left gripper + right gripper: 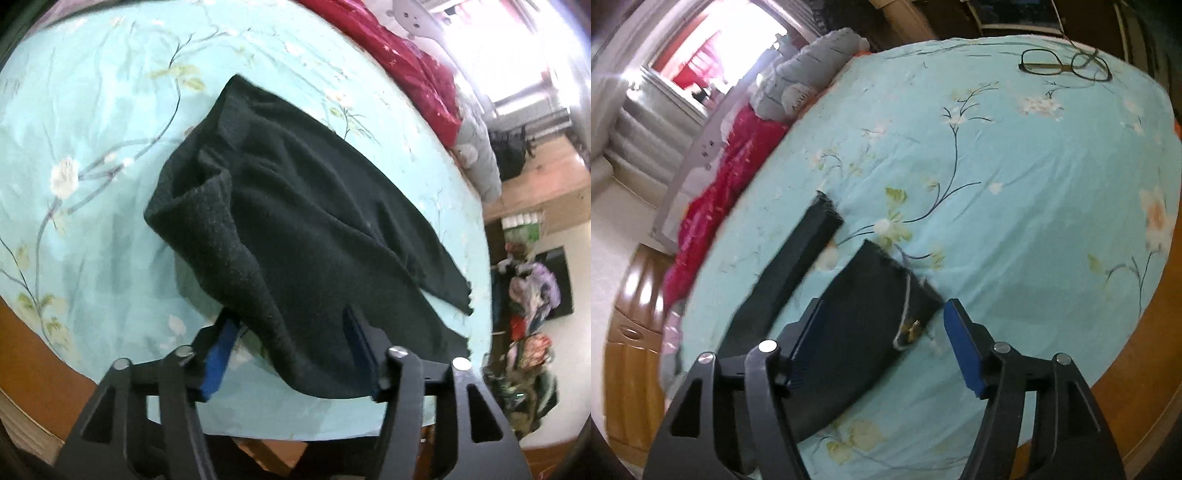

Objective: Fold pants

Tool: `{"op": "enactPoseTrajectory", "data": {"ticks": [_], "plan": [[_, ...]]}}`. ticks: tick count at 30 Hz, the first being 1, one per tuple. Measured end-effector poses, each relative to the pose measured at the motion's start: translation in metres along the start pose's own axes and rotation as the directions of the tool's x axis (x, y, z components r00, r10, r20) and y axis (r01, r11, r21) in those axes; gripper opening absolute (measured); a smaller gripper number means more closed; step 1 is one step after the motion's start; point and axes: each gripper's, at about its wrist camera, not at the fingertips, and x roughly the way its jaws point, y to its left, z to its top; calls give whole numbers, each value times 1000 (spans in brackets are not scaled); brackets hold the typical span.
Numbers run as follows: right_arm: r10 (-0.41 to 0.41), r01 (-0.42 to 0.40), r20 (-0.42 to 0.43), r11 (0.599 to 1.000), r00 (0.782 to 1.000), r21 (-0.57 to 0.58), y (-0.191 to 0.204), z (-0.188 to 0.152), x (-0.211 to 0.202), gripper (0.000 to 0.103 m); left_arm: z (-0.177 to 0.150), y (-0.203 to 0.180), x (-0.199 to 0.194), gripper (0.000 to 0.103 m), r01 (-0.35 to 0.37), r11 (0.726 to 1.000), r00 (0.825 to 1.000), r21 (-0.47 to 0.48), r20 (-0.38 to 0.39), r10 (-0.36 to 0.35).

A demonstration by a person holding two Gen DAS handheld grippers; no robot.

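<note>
While the pants are lying on the bed, both grippers are hanging over them with nothing pinched.

Pants: the dark pants [295, 221] are lying rumpled on the bed [92, 129], with one part folded up into a raised ridge toward the left side of the left wrist view; in the right wrist view two dark ends [871, 306] are stretching away across the sheet, apart from each other.

Left gripper: the left gripper [290, 325] is hovering at the near edge of the cloth, its jaws standing spread with the dark fabric lying between and below the blue pads [218, 354]; whether the pads are touching the cloth I cannot tell.

Right gripper: the right gripper [884, 314] is sitting over the nearer dark end, its jaws spread wide, gripping nothing.

Cord: a pale drawstring [905, 317] with a small metal tip is lying on that nearer end.

Bed surroundings: a red blanket [413, 70] is bunching along the far side of the bed, and a pair of glasses [1063, 66] is resting on the sheet, well apart from the pants.
</note>
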Motion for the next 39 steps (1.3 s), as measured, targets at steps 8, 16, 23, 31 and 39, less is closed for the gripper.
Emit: {"op": "enactPoseTrajectory", "data": {"ticks": [8, 16, 23, 31, 39], "plan": [[116, -116, -79, 993, 990, 6, -12, -3, 27, 7, 4, 12, 32, 5, 27, 995, 996, -93, -79, -34], [56, -56, -79, 998, 995, -2, -35, -3, 15, 8, -9, 35, 41, 8, -119, 991, 987, -68, -113, 111], [-25, 28, -56, 998, 998, 51, -49, -2, 1, 26, -7, 53, -7, 29, -87, 996, 995, -6, -41, 87], [-48, 48, 61, 999, 997, -1, -23, 39, -22, 56, 56, 46, -43, 60, -79, 997, 994, -12, 79, 80], [6, -14, -97, 996, 995, -87, 44, 65, 65, 57, 131, 16, 41, 65, -199, 979, 980, -39, -22, 198]]}}
